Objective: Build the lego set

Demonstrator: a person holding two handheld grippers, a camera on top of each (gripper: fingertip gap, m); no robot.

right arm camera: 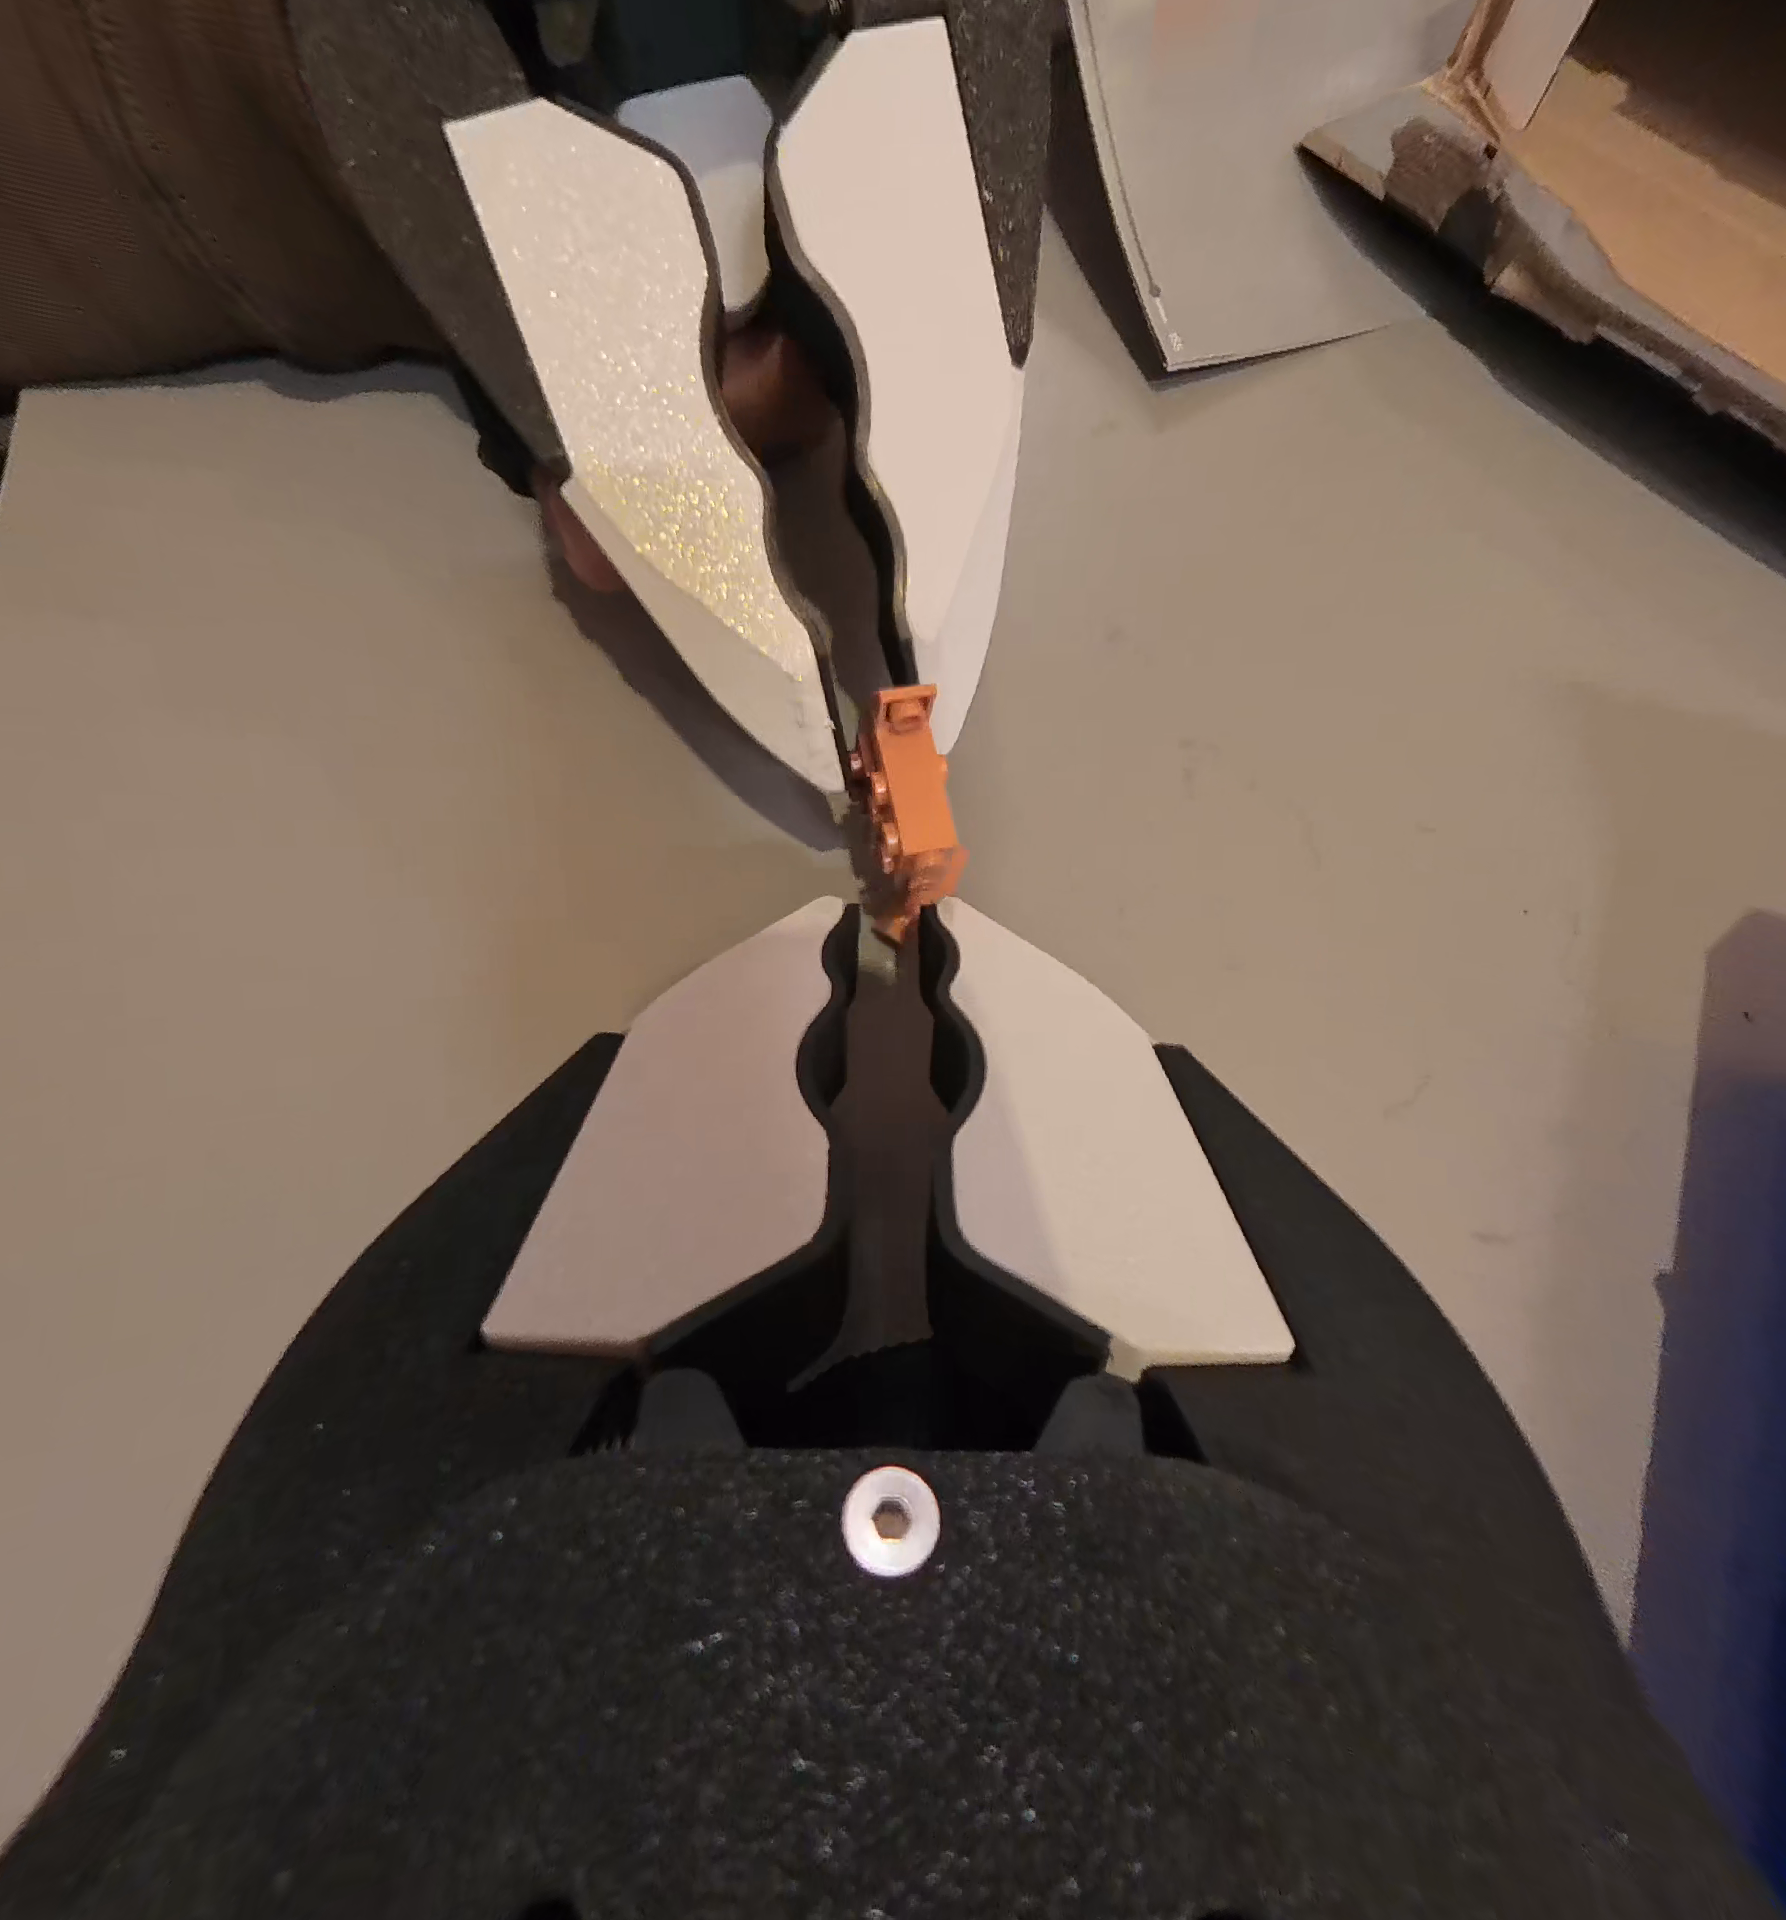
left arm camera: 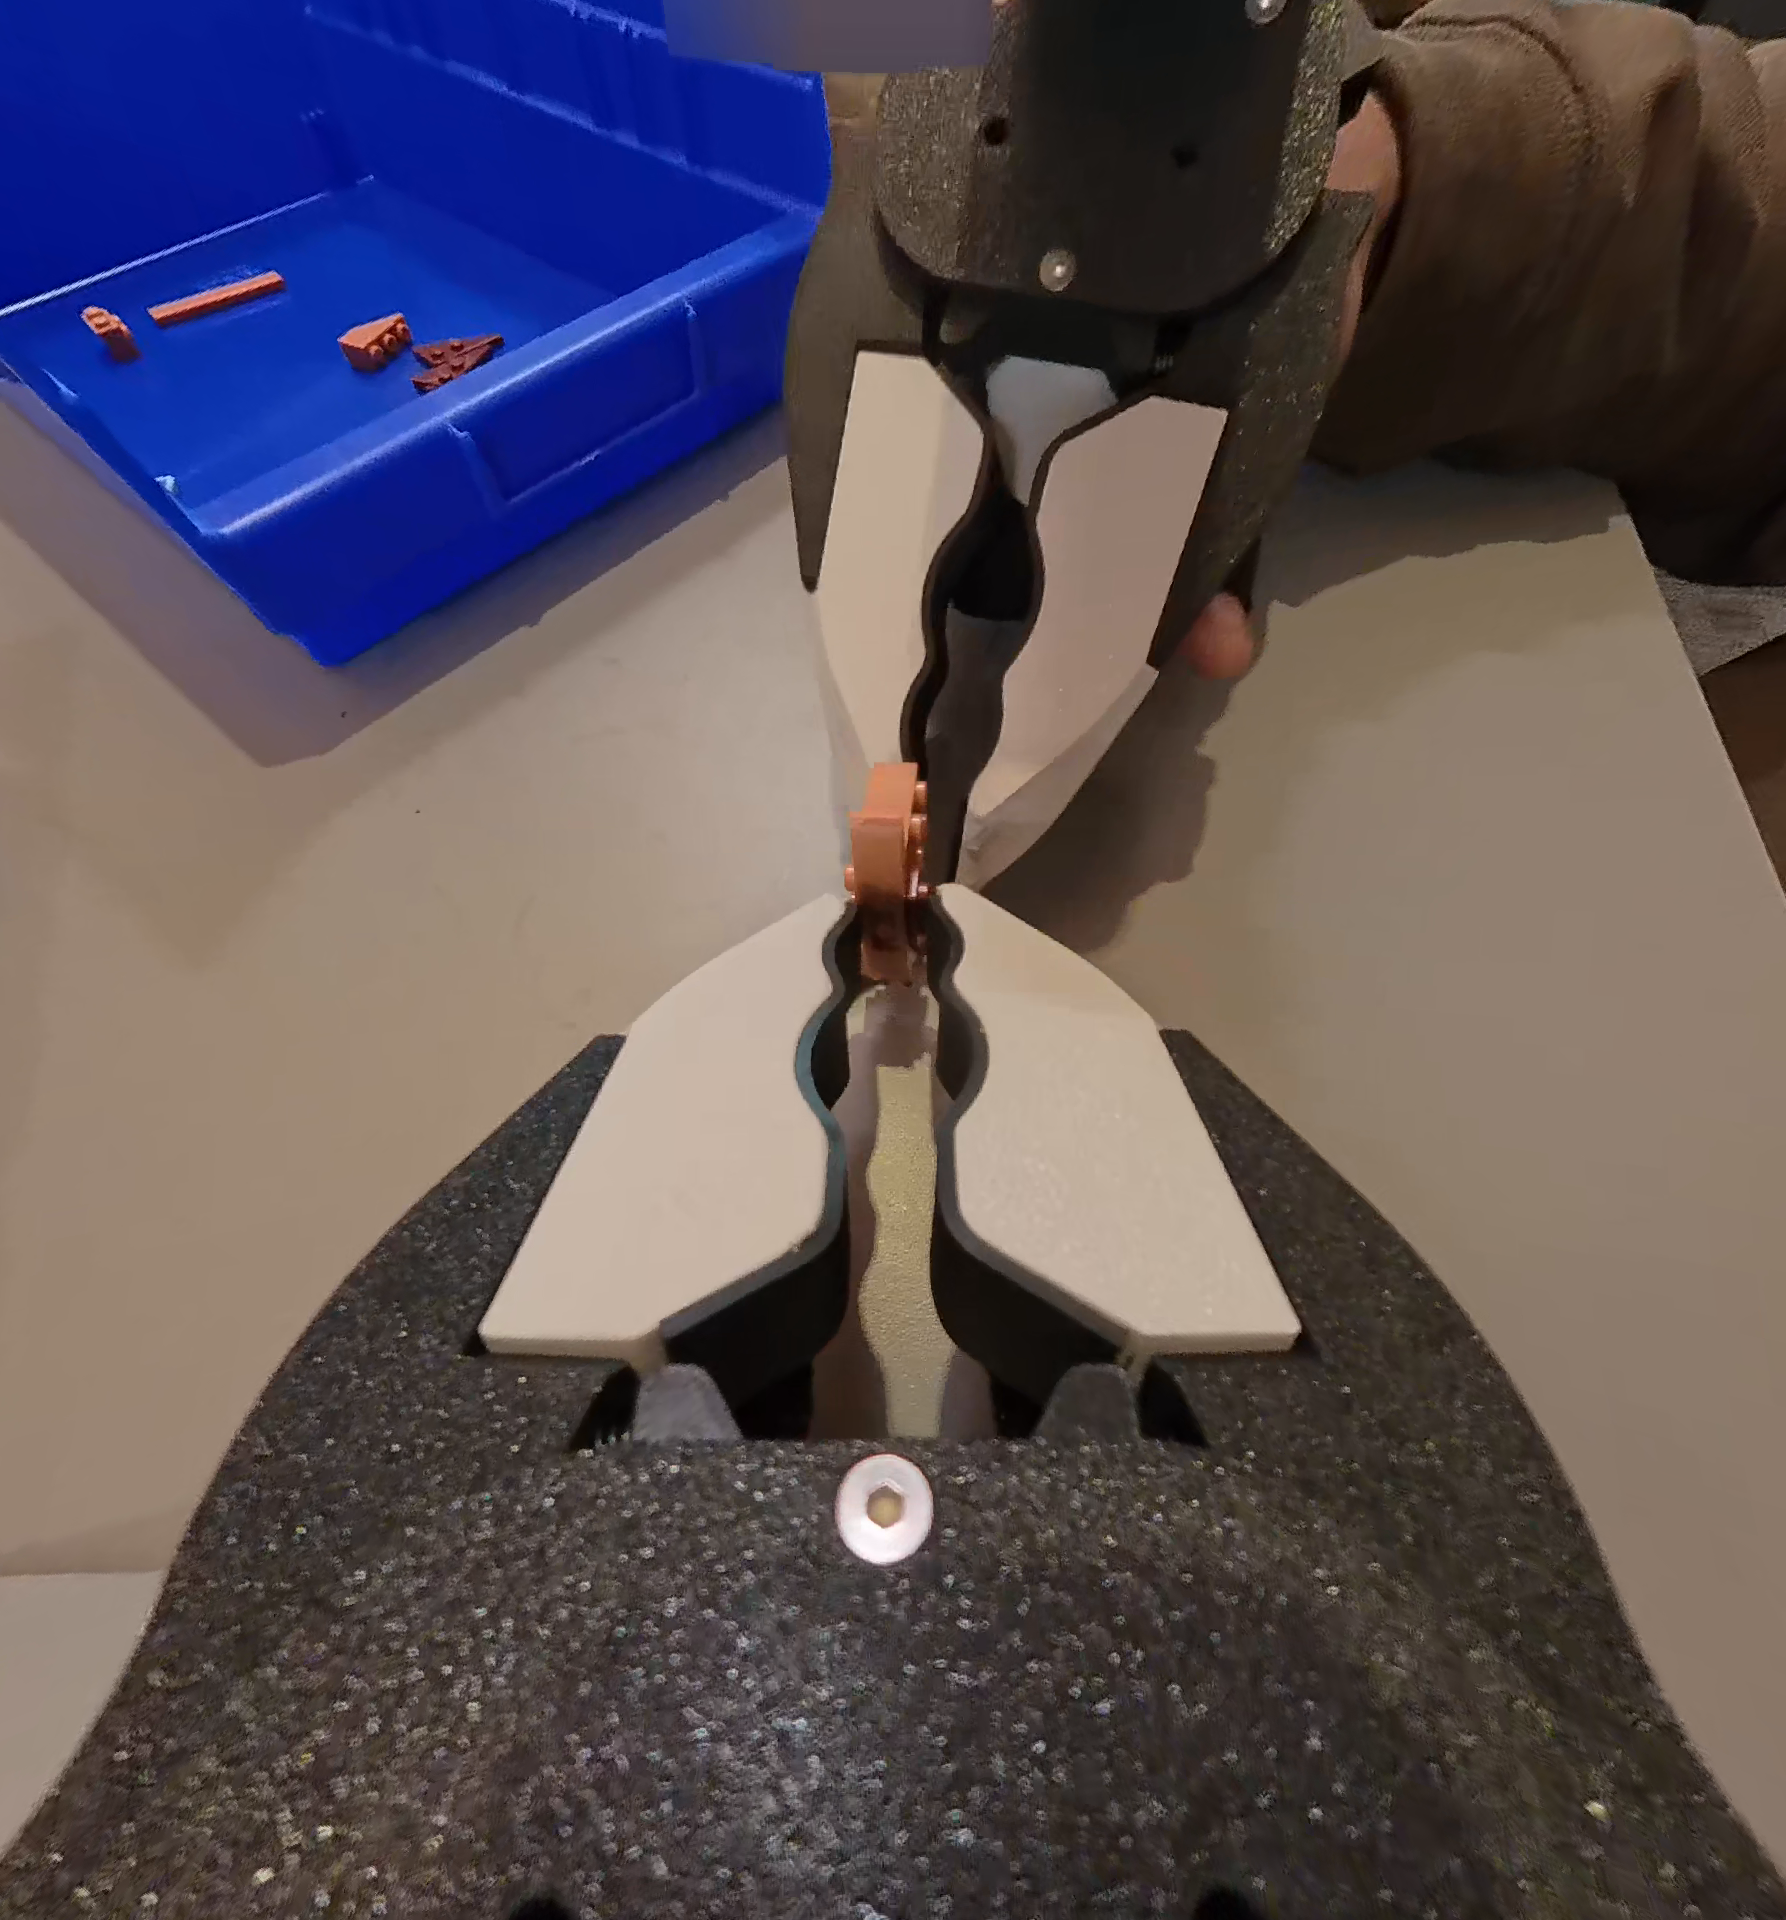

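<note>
Orange toy-brick assembly [left arm camera: 884,842]: held above the bench [left arm camera: 349,935], long axis running fingertip to fingertip. Left gripper [left arm camera: 887,920]: fingers narrow, clamped on near end. Right gripper [right arm camera: 887,914]: fingers narrow, gripping opposite end. Blue bin [left arm camera: 369,499], loose pieces inside, far left.

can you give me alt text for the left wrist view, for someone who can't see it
Two pairs of tongs meet tip to tip over a beige table, the left tongs and right tongs both closed on small orange-brown toy bricks. A blue bin at upper left holds more brick pieces.
</note>
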